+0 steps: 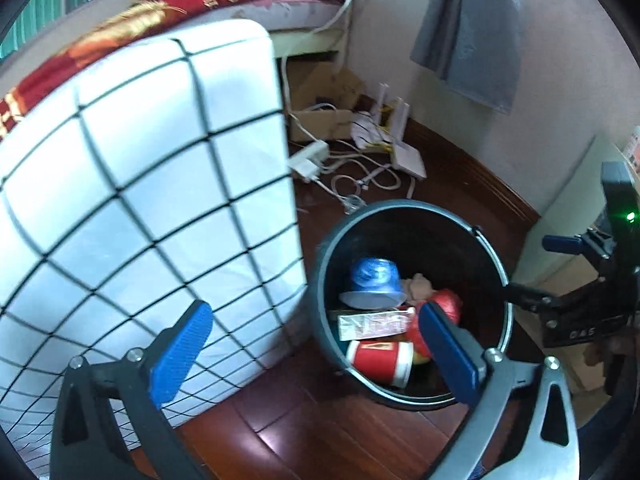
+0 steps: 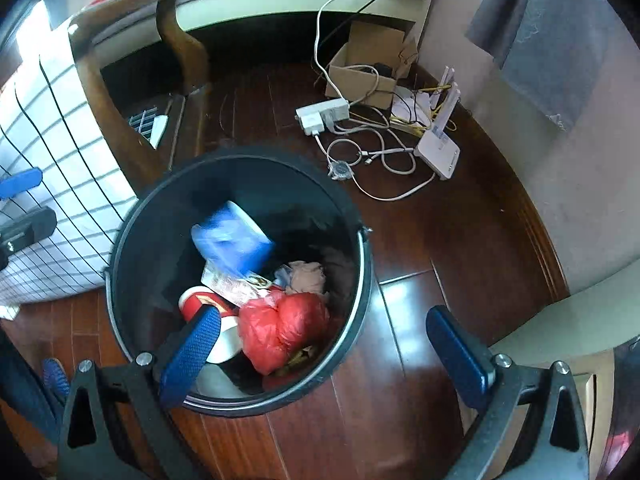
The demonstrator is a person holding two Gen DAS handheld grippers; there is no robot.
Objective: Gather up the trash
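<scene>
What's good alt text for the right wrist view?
A black trash bin on a dark wood floor holds a blue cup, a red plastic bag, a red paper cup and crumpled paper. The right hand-held gripper hangs open and empty above the bin's near rim. Behind lie a power strip, cables and a white router.

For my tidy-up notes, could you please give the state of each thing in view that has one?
Left hand-held gripper: open, empty.
Right hand-held gripper: open, empty.
Bin: upright, uncovered, partly filled.
Blue cup: in the bin, tipped.
Red bag: in the bin, crumpled.
Cardboard box: open.
</scene>
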